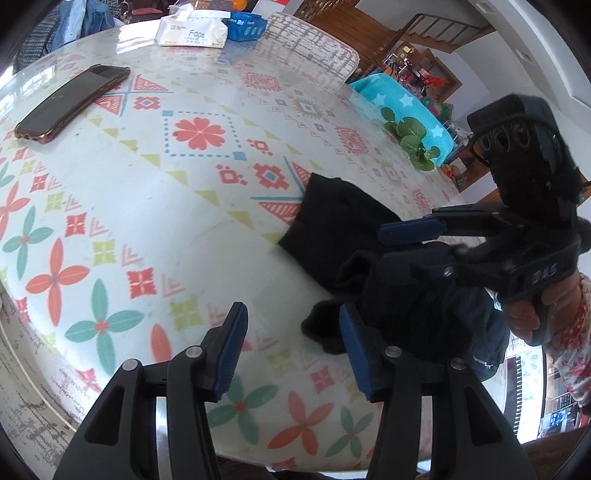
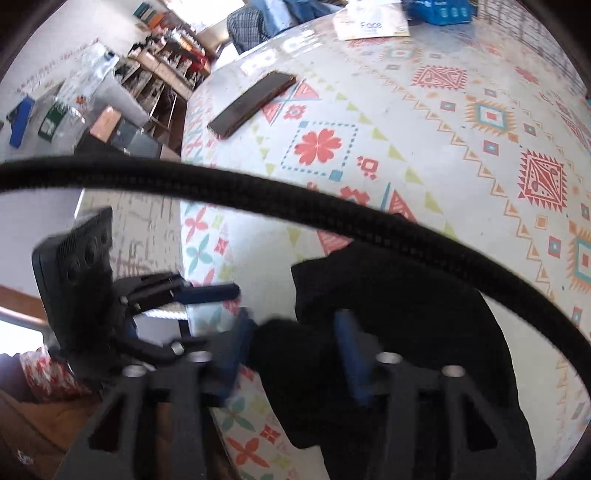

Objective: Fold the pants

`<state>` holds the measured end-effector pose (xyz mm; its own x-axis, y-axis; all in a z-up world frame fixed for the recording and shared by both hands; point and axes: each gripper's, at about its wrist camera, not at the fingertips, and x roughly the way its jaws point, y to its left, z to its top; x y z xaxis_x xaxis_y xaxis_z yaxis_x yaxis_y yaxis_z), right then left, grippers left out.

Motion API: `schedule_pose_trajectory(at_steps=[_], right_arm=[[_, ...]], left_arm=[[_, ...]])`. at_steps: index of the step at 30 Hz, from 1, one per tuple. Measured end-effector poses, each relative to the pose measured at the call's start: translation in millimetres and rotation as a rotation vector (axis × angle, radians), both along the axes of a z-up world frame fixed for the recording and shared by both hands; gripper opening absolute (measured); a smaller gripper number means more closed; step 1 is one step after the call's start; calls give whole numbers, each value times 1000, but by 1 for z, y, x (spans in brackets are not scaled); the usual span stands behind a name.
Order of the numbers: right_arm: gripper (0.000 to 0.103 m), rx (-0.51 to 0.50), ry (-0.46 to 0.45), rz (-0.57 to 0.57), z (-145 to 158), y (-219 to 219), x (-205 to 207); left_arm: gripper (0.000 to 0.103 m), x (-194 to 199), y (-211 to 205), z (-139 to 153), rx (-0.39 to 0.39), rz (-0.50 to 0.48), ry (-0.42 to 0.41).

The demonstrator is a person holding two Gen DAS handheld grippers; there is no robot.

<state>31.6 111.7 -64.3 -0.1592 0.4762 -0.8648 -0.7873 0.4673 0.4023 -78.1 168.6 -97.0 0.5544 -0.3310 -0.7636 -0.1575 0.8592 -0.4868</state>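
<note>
Patterned table carries your black pants, bunched at about four o'clock from its centre, soft, light and floppy, so take a cuff or waistband edge; your left claw gapes empty, your right claw straddles a fold unpinched; the blue basket's contents are hidden.

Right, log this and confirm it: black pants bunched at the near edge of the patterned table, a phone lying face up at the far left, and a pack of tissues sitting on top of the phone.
One thing is wrong. The tissue pack is not on the phone; it stands apart at the far edge of the table, as the left wrist view shows. The black pants and the phone are as you said.
</note>
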Motion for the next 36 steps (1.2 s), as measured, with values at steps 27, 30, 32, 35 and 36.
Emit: schedule_pose_trajectory(at_steps=[27, 30, 32, 35, 36], right_arm=[[26, -2, -56, -343, -12, 13, 63], [37, 67, -61, -380, 5, -1, 64], [52, 127, -107, -427, 31, -23, 64], [61, 148, -212, -554, 63, -80, 56], [61, 149, -214, -592, 65, -96, 54]], left_arm=[[52, 50, -14, 20, 26, -66, -38], [52, 52, -10, 26, 29, -67, -32], [52, 58, -9, 34, 34, -78, -39], [52, 73, -20, 46, 24, -127, -74], [52, 79, -27, 50, 24, -152, -86]])
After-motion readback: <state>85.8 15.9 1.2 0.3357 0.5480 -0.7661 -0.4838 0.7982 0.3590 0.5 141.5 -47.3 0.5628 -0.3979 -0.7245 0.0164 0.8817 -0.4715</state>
